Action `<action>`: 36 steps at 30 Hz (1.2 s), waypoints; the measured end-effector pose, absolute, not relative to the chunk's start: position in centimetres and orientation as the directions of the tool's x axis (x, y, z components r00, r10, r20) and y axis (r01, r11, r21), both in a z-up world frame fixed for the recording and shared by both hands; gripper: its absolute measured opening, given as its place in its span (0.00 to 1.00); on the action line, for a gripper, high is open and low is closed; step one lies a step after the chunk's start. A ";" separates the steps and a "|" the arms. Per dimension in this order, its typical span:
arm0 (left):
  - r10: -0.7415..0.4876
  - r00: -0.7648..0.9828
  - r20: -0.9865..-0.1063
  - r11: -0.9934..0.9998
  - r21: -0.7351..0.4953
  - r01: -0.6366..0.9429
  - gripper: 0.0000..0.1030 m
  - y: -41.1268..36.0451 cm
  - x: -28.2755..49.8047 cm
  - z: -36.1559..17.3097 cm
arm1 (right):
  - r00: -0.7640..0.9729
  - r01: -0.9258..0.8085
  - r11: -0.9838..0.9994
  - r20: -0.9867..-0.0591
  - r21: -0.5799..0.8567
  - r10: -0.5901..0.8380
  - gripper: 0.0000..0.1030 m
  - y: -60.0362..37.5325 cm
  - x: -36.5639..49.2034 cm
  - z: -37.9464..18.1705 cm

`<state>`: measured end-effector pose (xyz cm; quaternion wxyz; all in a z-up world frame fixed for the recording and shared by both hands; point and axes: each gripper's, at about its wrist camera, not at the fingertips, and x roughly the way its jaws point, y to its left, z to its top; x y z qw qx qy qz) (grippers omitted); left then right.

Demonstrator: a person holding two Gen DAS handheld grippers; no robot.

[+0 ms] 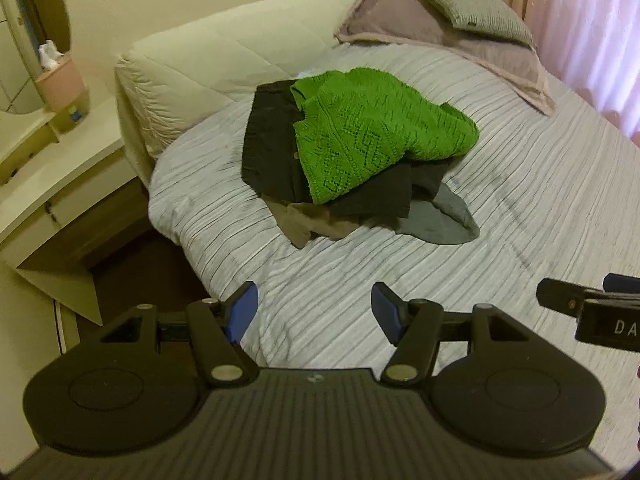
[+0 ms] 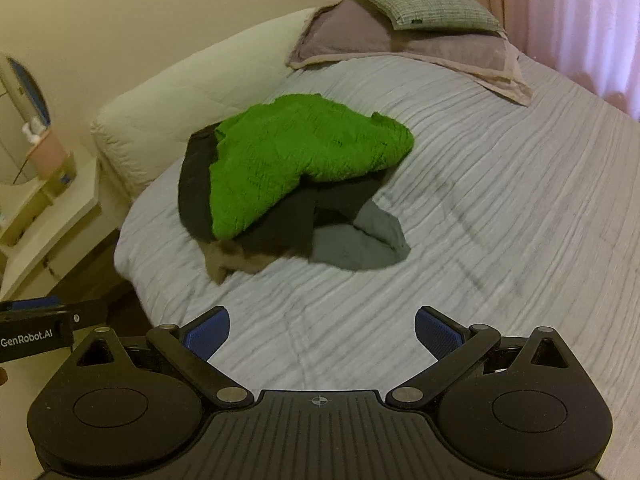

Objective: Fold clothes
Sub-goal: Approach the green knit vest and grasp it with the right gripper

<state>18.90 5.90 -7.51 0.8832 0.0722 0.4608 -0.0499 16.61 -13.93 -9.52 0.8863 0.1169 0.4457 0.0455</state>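
A pile of clothes lies on the bed: a green knit sweater on top, a black garment under it, a grey piece at the right and a brown piece at the front. My left gripper is open and empty above the bedspread, short of the pile. My right gripper is open and empty too, also short of the pile. Each gripper shows at the edge of the other's view.
The bed has a striped light grey bedspread, a cream headboard cushion and two pillows at the far end. A white dresser with a mirror stands left of the bed. Pink curtains hang at right.
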 end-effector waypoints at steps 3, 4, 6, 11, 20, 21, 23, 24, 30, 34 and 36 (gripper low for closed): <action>-0.037 0.556 -0.830 0.980 0.078 0.182 0.57 6.2 22.0 -8.2 | 0.606 0.048 0.962 -0.774 0.267 0.185 0.99 -13.7 19.3 -10.0; -0.042 0.551 -0.833 0.979 0.076 0.190 0.57 6.2 23.1 -8.5 | 0.609 0.057 0.960 -0.772 0.275 0.185 0.99 -13.6 20.2 -10.2; -0.058 0.541 -0.839 0.976 0.067 0.208 0.57 6.4 25.3 -8.9 | 0.611 0.070 0.955 -0.769 0.289 0.188 0.93 -13.2 22.2 -10.5; -0.082 0.528 -0.846 0.969 0.057 0.241 0.57 6.6 30.9 -10.0 | 0.612 0.109 0.936 -0.765 0.335 0.202 0.90 -12.5 27.4 -11.4; -0.130 0.510 -0.850 0.956 0.029 0.293 0.57 6.6 40.5 -12.2 | 0.607 0.298 0.766 -0.733 0.570 0.309 0.76 -14.2 36.5 -15.7; -0.136 0.507 -0.851 0.954 0.025 0.298 0.57 6.6 41.6 -12.5 | 0.608 0.317 0.741 -0.727 0.592 0.320 0.73 -14.5 37.2 -16.2; -0.143 0.501 -0.854 0.951 0.023 0.309 0.57 6.3 43.7 -13.3 | 0.606 0.360 0.689 -0.719 0.630 0.341 0.67 -15.0 38.9 -17.3; -0.145 0.497 -0.856 0.949 0.022 0.314 0.57 6.1 44.7 -13.7 | 0.606 0.375 0.669 -0.716 0.642 0.347 0.66 -15.1 39.7 -17.8; -0.150 0.470 -0.870 0.941 0.021 0.339 0.57 5.0 50.1 -16.0 | 0.590 0.349 0.729 -0.742 0.589 0.318 0.66 -14.3 44.3 -19.9; -0.139 0.454 -0.880 0.938 0.030 0.344 0.57 4.3 53.0 -17.6 | 0.569 0.319 0.778 -0.766 0.541 0.299 0.66 -13.3 47.1 -21.9; -0.128 0.444 -0.887 0.939 0.036 0.342 0.57 4.1 54.2 -18.5 | 0.560 0.314 0.783 -0.771 0.537 0.304 0.67 -12.8 48.3 -23.2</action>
